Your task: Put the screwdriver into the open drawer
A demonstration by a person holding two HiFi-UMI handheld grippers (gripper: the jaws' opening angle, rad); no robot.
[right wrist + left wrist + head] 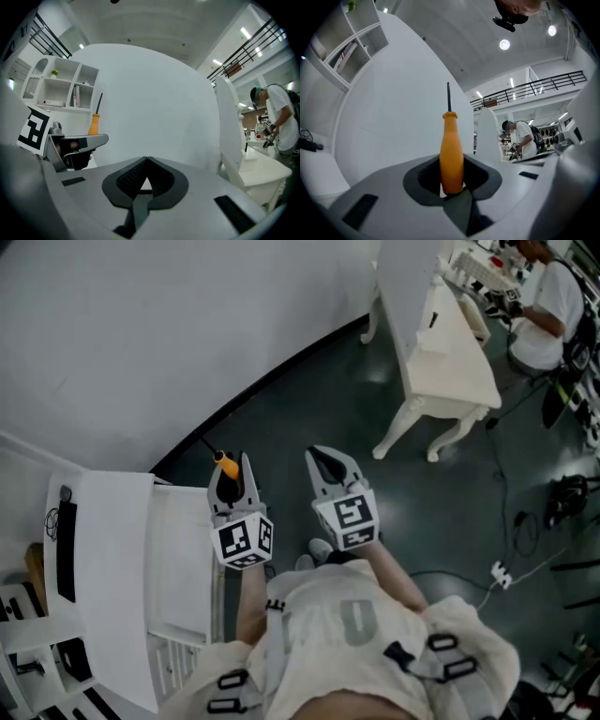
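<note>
Head view, with both gripper views. The left gripper [232, 482] is closed on the orange handle of the screwdriver [452, 159]. The pads grip the lower end of the handle, and the thin dark shaft sticks out well beyond the jaw tips. The right gripper [330, 468] has its jaws together with nothing between them, and it sits just beside the left gripper, over the dark floor [375, 521]. The open drawer [178, 559] projects from the white cabinet [108, 549] at the person's left. Its bare white interior faces up and looks empty. The screwdriver is not yet over the drawer: it is held just beside the drawer's outer edge, with its tip pointing toward the curved white wall [141, 334].

Likely faults from this position:
- **Early release:** the jaws are beside the drawer rim, not over the interior, so opening them here would probably drop the tool on the floor.
- **Pivoting:** the grip is on one end of a smooth, rounded handle, so a quick swing could make the tool turn or slip in the pads.
- **Snagging:** the long shaft leads the jaws and could catch the drawer rim or the cabinet front as the tool goes in.
- **Collision:** the idle right gripper is close enough to knock the left one as it swings across.
</note>
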